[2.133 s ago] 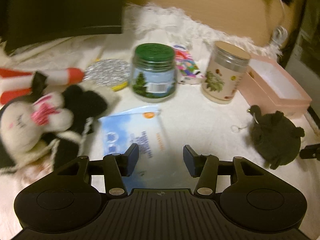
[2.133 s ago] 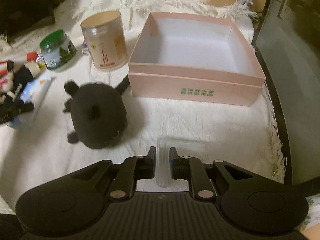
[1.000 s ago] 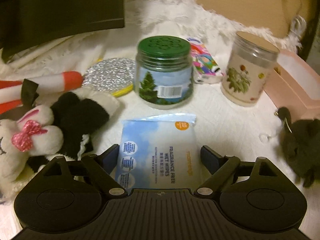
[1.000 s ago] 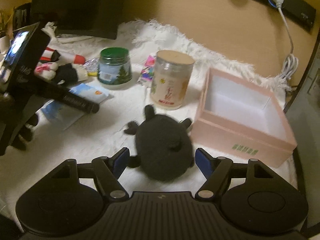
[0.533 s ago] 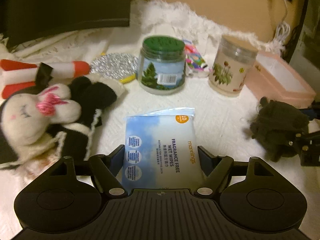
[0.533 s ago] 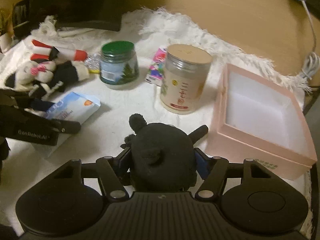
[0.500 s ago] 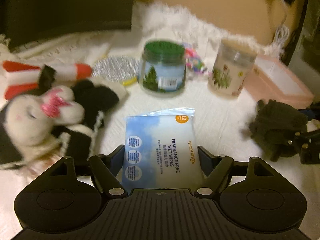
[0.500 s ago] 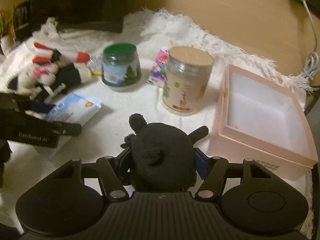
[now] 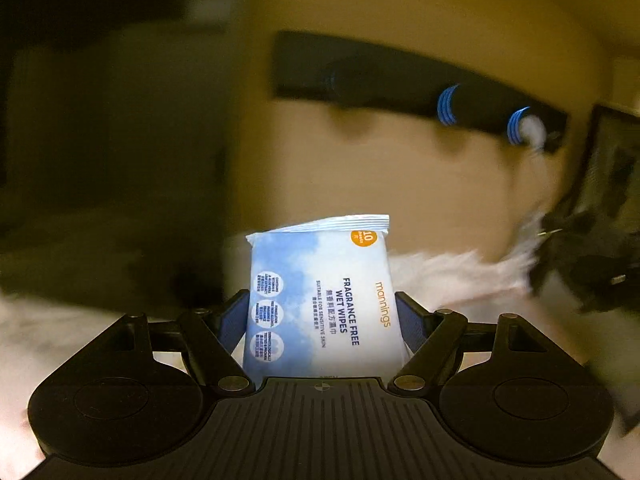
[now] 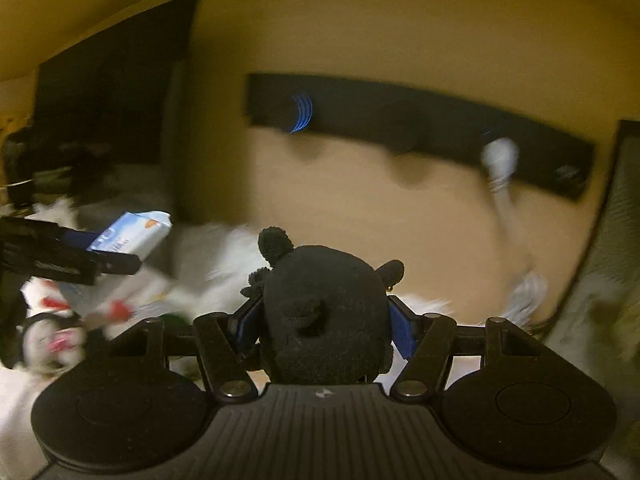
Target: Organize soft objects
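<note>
A: Since half a second ago our left view has swung up off the rug: the jars and the bunny toys that filled it are gone, and now we face the tan wall with the black power strip (image 9: 420,92) across it. The wet wipes pack (image 9: 320,292) rides up with us, standing between the fingers of the left gripper (image 9: 322,316).

B: And the jaws there?

A: They press on both long sides of the pack, holding it clear of the blurred white rug (image 9: 452,276) at far right. So we judge the pickup done and the carry begun.

B: The right view shows the same lift. Where we looked down on the pink box a moment ago, we now see wall and the white plug (image 10: 500,160) at far right; the box is out of sight.

A: What does the right gripper (image 10: 322,324) hold?

B: Its jaws pinch the black plush toy (image 10: 324,312) at the flanks, one round ear poking up at the far side. At left we see our other gripper with the wipes, above the blurred bunny toys (image 10: 48,332) on the rug.

A: So both soft things are in the air; we reckon the next need is to find the box again before lowering either.
</note>
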Tool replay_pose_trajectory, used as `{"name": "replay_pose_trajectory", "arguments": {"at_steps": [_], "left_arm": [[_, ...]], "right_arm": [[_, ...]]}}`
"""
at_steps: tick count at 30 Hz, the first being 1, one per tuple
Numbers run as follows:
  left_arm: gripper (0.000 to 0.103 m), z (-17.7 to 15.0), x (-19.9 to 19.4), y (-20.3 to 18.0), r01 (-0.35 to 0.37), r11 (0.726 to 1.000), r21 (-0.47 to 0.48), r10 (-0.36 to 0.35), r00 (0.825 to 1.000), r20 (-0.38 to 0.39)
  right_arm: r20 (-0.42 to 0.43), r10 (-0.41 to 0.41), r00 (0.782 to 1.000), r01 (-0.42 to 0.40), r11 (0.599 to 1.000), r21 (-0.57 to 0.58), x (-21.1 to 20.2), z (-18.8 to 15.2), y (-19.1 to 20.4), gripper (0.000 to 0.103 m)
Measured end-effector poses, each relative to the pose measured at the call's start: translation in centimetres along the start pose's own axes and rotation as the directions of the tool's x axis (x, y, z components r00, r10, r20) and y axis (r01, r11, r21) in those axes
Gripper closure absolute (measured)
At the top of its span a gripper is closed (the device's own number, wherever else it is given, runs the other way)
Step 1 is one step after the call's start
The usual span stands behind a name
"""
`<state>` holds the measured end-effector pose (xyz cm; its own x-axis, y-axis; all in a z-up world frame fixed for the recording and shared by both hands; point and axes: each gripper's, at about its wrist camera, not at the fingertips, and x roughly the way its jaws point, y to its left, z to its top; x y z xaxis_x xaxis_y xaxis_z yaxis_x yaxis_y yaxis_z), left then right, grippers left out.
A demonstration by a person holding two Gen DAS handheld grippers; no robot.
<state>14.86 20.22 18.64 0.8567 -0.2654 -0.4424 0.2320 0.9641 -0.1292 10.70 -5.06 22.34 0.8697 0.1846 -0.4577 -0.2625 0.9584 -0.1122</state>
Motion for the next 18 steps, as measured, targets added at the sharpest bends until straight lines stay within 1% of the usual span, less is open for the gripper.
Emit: {"name": "replay_pose_trajectory", "arguments": {"at_steps": [2, 3, 6, 7, 8, 9, 10, 11, 12, 13, 14, 15, 16, 18], "left_arm": [[0.022, 1.4, 1.7, -2.3, 0.096, 0.995, -0.004, -0.096, 0.995, -0.008], [0.022, 1.9, 2.7, -3.7, 0.147, 0.989, -0.011, -0.147, 0.989, -0.017], [0.022, 3.7, 6.4, -8.0, 0.266, 0.964, -0.017, -0.267, 0.963, -0.046], [0.022, 4.1, 7.6, -9.3, 0.293, 0.956, -0.015, -0.293, 0.954, -0.057], [0.022, 4.5, 9.5, -10.8, 0.325, 0.945, -0.024, -0.326, 0.942, -0.083], [0.022, 4.6, 11.5, -12.0, 0.355, 0.934, -0.042, -0.358, 0.925, -0.125], [0.022, 4.6, 13.5, -13.2, 0.386, 0.92, -0.068, -0.391, 0.901, -0.189], [0.021, 4.2, 15.2, -14.1, 0.403, 0.911, -0.089, -0.412, 0.879, -0.238], [0.022, 3.7, 16.7, -15.0, 0.402, 0.91, -0.097, -0.413, 0.872, -0.264], [0.023, 3.3, 17.2, -15.8, 0.386, 0.919, -0.081, -0.393, 0.883, -0.256], [0.024, 3.1, 17.3, -16.3, 0.37, 0.927, -0.057, -0.372, 0.898, -0.233], [0.024, 3.0, 17.2, -16.7, 0.36, 0.932, -0.046, -0.361, 0.912, -0.194], [0.024, 2.9, 16.9, -16.8, 0.357, 0.932, -0.057, -0.362, 0.918, -0.161], [0.024, 2.8, 16.4, -16.2, 0.361, 0.928, -0.096, -0.371, 0.92, -0.129]], "right_arm": [[0.002, -0.046, 0.999, 0.046, 0.999, 0.003, 0.3, 0.3, -1.7, 0.039], [-0.003, -0.07, 0.998, 0.07, 0.998, 0.007, 0.6, 0.3, -2.8, 0.039], [-0.031, -0.125, 0.992, 0.126, 0.992, 0.03, 2.0, -0.3, -5.7, 0.038], [-0.04, -0.129, 0.991, 0.131, 0.991, 0.038, 2.6, -0.6, -6.4, 0.036], [-0.053, -0.118, 0.992, 0.121, 0.992, 0.048, 3.2, -1.0, -7.3, 0.035], [-0.075, -0.096, 0.993, 0.101, 0.993, 0.064, 4.0, -1.7, -8.2, 0.033], [-0.097, -0.089, 0.991, 0.097, 0.992, 0.08, 4.7, -2.3, -8.5, 0.032], [-0.118, -0.102, 0.988, 0.114, 0.989, 0.096, 5.0, -3.1, -8.8, 0.032], [-0.132, -0.115, 0.985, 0.13, 0.986, 0.108, 5.1, -3.9, -9.0, 0.032], [-0.14, -0.123, 0.982, 0.14, 0.983, 0.115, 4.8, -4.9, -9.1, 0.032], [-0.149, -0.136, 0.98, 0.154, 0.981, 0.117, 4.5, -5.8, -9.1, 0.03], [-0.156, -0.129, 0.979, 0.149, 0.981, 0.122, 4.0, -7.0, -9.2, 0.028], [-0.168, -0.121, 0.978, 0.143, 0.981, 0.13, 3.5, -8.1, -9.2, 0.028], [-0.198, -0.106, 0.974, 0.137, 0.979, 0.148, 2.6, -10.3, -9.1, 0.028]]}}
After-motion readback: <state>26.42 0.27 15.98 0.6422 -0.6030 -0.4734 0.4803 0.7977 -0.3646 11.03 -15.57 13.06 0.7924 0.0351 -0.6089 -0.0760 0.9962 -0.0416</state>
